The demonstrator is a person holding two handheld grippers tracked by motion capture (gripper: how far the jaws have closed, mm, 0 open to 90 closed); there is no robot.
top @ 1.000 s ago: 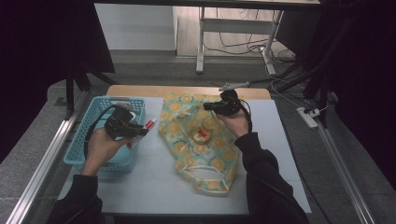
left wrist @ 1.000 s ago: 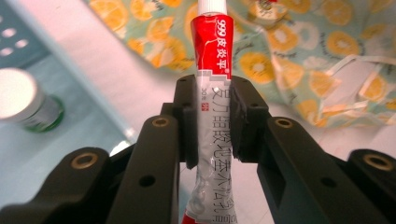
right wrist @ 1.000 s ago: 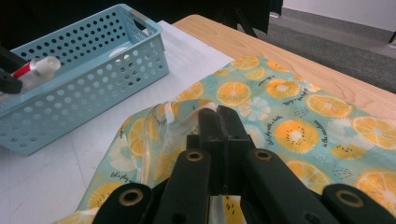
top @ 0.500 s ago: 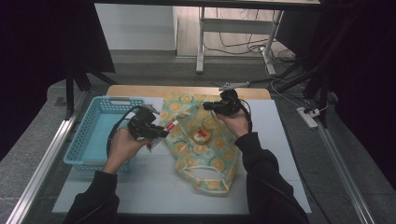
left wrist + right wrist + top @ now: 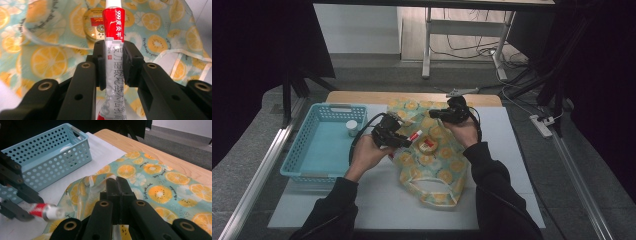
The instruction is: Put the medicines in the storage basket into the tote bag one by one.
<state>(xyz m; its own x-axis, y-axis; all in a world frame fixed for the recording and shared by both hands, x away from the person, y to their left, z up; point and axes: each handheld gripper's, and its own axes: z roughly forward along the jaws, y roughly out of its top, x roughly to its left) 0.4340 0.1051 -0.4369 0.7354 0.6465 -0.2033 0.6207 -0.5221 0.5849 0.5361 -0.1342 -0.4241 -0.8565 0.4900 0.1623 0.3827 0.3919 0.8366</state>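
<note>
left gripper (image 5: pixel 113 63) jaws clamp the ointment tube (image 5: pixel 113 37); right gripper (image 5: pixel 116 185) jaws pinch the bag (image 5: pixel 160 187)

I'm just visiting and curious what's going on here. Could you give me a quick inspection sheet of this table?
Surface: white tabletop, wooden strip behind.
Job's things: red-and-silver ointment tube; citrus-print fabric bag; round gold tin on the bag.
Clutter: light-blue perforated plastic basket holding a small white cap.
Grippers: left gripper clamps the tube; right gripper pinches the bag's edge.
Cables: black cable trailing from the left gripper.
Surroundings: power strip and wires on grey floor.
</note>
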